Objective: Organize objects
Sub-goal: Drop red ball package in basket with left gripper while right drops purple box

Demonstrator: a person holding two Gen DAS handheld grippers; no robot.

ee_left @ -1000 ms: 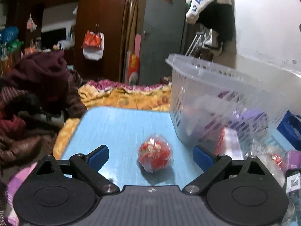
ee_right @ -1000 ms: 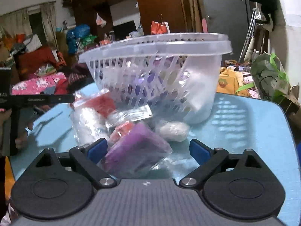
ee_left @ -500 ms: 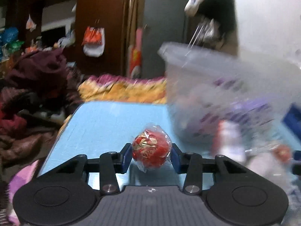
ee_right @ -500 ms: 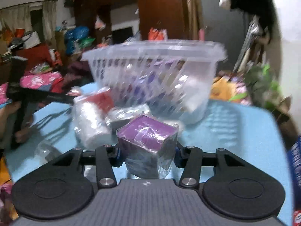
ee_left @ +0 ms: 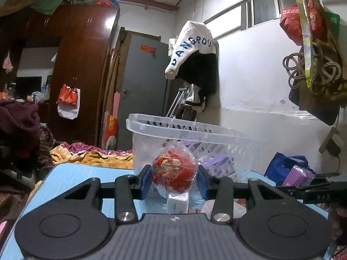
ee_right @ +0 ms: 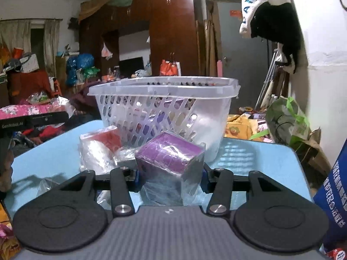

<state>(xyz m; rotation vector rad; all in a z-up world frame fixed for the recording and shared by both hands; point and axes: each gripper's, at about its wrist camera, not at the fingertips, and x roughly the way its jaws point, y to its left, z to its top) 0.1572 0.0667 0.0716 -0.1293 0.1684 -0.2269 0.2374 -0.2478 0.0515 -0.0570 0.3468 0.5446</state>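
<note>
My left gripper [ee_left: 174,181] is shut on a red ball wrapped in clear plastic [ee_left: 174,170] and holds it above the blue table [ee_left: 71,173], in front of the clear plastic basket [ee_left: 195,132]. My right gripper [ee_right: 170,176] is shut on a purple box in clear wrap [ee_right: 171,153], lifted off the table [ee_right: 256,158] just before the same basket [ee_right: 164,93]. The basket holds purple and white packets. The right gripper with its purple box also shows in the left wrist view [ee_left: 298,174] at the right.
Wrapped packets, one red and white [ee_right: 99,147], lie on the table left of the purple box. A blue bag [ee_left: 286,166] sits right of the basket. A blue carton [ee_right: 334,186] stands at the table's right edge. Bedding and clutter surround the table.
Both grippers closed on their objects, the left on the red ball and the right on the purple box, and have lifted them off the table toward the basket.
</note>
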